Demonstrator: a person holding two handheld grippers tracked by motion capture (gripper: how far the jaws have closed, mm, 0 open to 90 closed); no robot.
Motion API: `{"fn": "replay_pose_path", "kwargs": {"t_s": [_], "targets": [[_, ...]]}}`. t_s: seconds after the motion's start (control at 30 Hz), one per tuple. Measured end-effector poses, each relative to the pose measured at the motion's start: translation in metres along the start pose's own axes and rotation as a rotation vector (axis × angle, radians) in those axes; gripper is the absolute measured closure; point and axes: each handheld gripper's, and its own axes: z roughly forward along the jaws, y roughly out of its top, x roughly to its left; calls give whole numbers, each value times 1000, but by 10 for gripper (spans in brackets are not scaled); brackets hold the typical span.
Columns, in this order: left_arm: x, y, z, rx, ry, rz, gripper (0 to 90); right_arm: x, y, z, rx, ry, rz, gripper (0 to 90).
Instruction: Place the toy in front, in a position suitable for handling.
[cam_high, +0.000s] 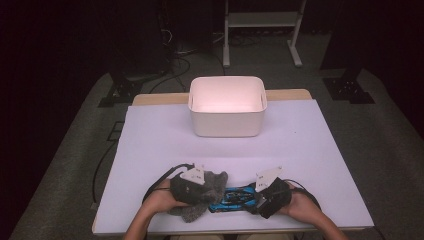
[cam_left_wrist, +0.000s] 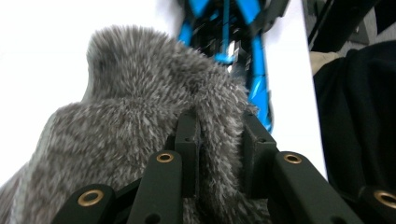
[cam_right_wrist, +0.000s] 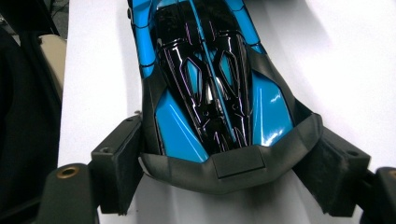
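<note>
The blue toy car (cam_high: 234, 198) lies lengthwise at the lower centre of the high view, on the white table sheet (cam_high: 150, 140), close to the sheet's bottom edge. In the right gripper view the car (cam_right_wrist: 210, 88) runs up the middle of the frame, its dark end piece between the two black jaws, both pads pressed on its sides. The right gripper (cam_high: 265, 199) thus grasps the car at its right end.

The grey fluffy cloth (cam_high: 207, 192) sits at the car's left end, touching it. In the left gripper view the cloth (cam_left_wrist: 135, 112) occupies the centre and lower left, with a fold pinched between the jaws, and the car (cam_left_wrist: 254, 70) rises behind it at the upper centre. The left gripper (cam_high: 200, 187) is clenched on the cloth.

The white bin (cam_high: 227, 106) stands at the upper centre of the high view, well apart from both grippers. Bare sheet lies between bin and car and extends to the left and right edges.
</note>
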Motion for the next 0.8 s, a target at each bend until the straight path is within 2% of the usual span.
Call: {"fn": "replay_pose_path", "kwargs": {"t_s": [0.07,0.13,0.2,0.23,0.3,0.4,0.47,0.63,0.73,0.8], "targets": [[1,0,2,-8,-7,-2,724,0,0,0,-1,2,0,217],[-3,6,6,-23,-13,22,724,-1,0,0,-4,5,1,216],[-10,15,12,-28,-2,78,723,-1,0,0,-4,5,1,216],[-13,20,15,-15,6,99,723,-1,-1,0,-4,5,2,215],[-16,25,18,-4,18,123,722,-1,-1,0,-4,6,3,216],[-13,21,17,-19,7,101,723,-1,-1,0,-5,4,-1,216],[-9,16,13,-6,12,86,723,0,-1,0,-4,4,4,216],[-1,3,3,-13,7,37,721,-1,-1,0,-5,5,1,216],[-1,1,3,-17,15,40,723,-1,-1,0,-6,6,0,216],[-4,4,5,-7,34,71,729,-1,-2,0,-8,7,1,215]]}}
